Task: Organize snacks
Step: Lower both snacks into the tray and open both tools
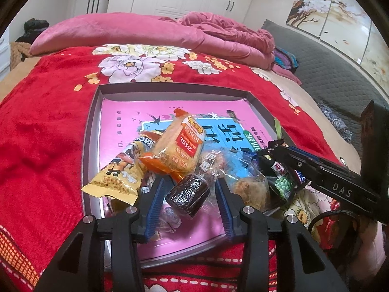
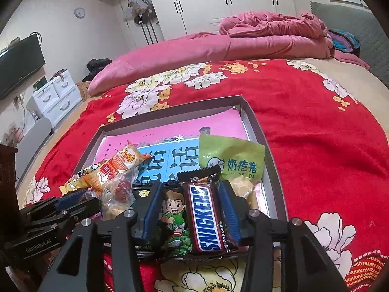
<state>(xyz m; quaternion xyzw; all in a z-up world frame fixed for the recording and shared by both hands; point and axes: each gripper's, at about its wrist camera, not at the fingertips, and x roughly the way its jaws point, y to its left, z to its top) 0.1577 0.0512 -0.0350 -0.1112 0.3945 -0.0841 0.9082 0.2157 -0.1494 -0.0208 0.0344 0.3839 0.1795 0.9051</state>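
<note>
A shallow grey tray [image 1: 170, 86] with a pink printed sheet lies on the red floral blanket and holds a pile of snacks. My left gripper [image 1: 191, 179] is open over the tray's near end, with a dark brown wrapped candy [image 1: 187, 194] lying loose between its blue pads. An orange rice-cracker packet [image 1: 180, 143] and a yellow packet [image 1: 119, 177] lie just beyond. My right gripper [image 2: 192, 184] is open at the tray's [image 2: 170, 113] near right corner. A Snickers bar [image 2: 206, 219] and a green-pea packet [image 2: 175, 219] lie side by side between its fingers. A light green packet [image 2: 231, 160] sits behind them.
A clear-wrapped pastry [image 1: 248, 185] lies between the two grippers. A folded pink quilt [image 1: 121, 31] runs across the far side of the bed, with a grey padded headboard [image 1: 323, 68] to the right. White drawers [image 2: 56, 97] and a television [image 2: 19, 60] stand far left.
</note>
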